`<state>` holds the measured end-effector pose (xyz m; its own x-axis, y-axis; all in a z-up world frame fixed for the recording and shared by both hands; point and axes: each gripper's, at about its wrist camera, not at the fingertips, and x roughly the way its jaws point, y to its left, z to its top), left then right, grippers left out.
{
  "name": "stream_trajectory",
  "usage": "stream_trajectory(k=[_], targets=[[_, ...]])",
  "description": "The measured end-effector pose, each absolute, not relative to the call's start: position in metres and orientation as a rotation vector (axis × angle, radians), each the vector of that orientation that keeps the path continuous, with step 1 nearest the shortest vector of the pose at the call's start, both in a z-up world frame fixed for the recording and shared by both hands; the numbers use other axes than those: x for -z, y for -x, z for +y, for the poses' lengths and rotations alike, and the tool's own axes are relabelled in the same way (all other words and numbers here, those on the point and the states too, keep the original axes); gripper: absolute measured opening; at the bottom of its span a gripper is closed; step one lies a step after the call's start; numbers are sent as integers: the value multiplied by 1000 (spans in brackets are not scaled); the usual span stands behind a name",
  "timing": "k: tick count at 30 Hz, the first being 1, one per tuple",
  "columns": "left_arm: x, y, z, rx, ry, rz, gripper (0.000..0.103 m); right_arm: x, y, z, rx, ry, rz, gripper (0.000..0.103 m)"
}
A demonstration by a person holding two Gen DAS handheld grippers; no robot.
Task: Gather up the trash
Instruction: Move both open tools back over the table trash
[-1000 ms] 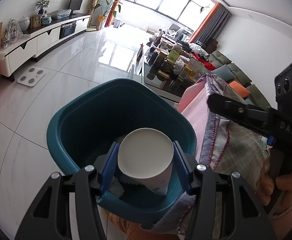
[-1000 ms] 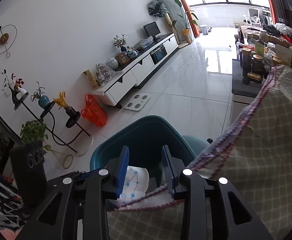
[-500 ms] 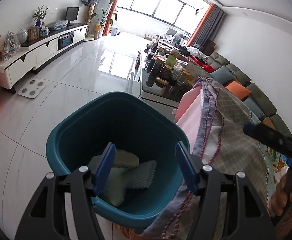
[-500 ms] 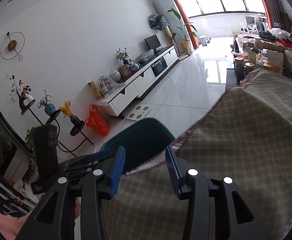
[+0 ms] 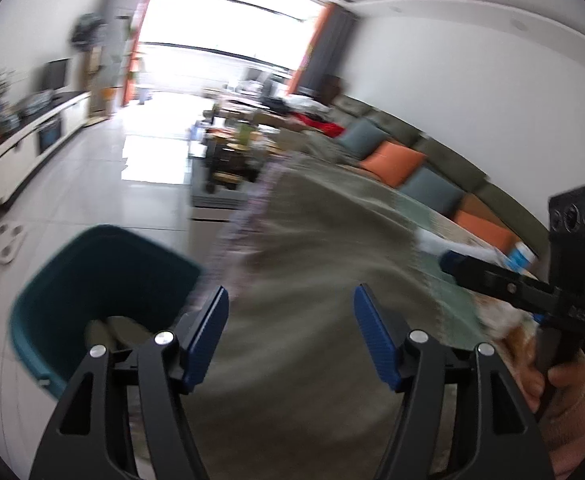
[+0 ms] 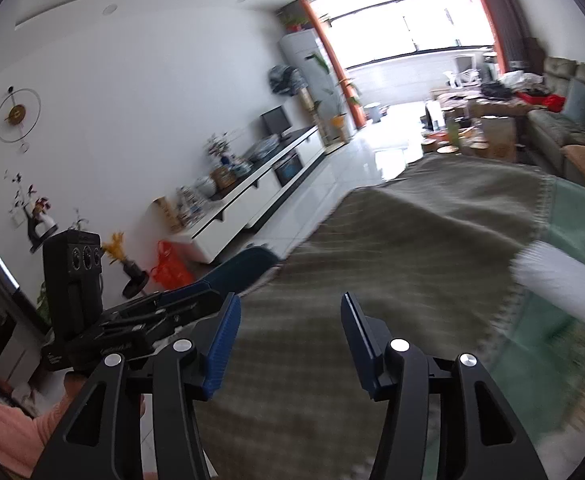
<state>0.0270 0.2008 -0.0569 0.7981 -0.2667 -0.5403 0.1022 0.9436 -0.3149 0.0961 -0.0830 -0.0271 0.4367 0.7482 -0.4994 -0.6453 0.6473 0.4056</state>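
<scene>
A teal trash bin point(image 5: 92, 280) stands on the floor beside the table, with pale trash in its bottom; its rim also shows in the right wrist view point(image 6: 244, 266). My left gripper point(image 5: 290, 334) is open and empty over the checked tablecloth point(image 5: 312, 240) at the table's edge. My right gripper point(image 6: 290, 344) is open and empty above the same cloth point(image 6: 412, 240). A blurred white object point(image 6: 564, 288) lies on the table to the right. Both views are motion-blurred.
A white TV cabinet point(image 6: 252, 204) runs along the left wall, with an orange bag point(image 6: 168, 264) near it. A cluttered coffee table point(image 5: 232, 152) and a sofa with cushions point(image 5: 392, 160) lie ahead. A white floor scale point(image 5: 4, 240) lies on the tiles.
My left gripper let go of the white paper cup over the bin, then swung right onto the table. My right gripper rose from the bin to above the tablecloth and opened wider.
</scene>
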Motion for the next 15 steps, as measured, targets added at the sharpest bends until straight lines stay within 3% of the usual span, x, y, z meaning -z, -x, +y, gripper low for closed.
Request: stream_trajectory(k=[15], targets=[[63, -37, 41, 622, 115, 662, 66, 21, -61, -246, -506, -288, 590, 54]])
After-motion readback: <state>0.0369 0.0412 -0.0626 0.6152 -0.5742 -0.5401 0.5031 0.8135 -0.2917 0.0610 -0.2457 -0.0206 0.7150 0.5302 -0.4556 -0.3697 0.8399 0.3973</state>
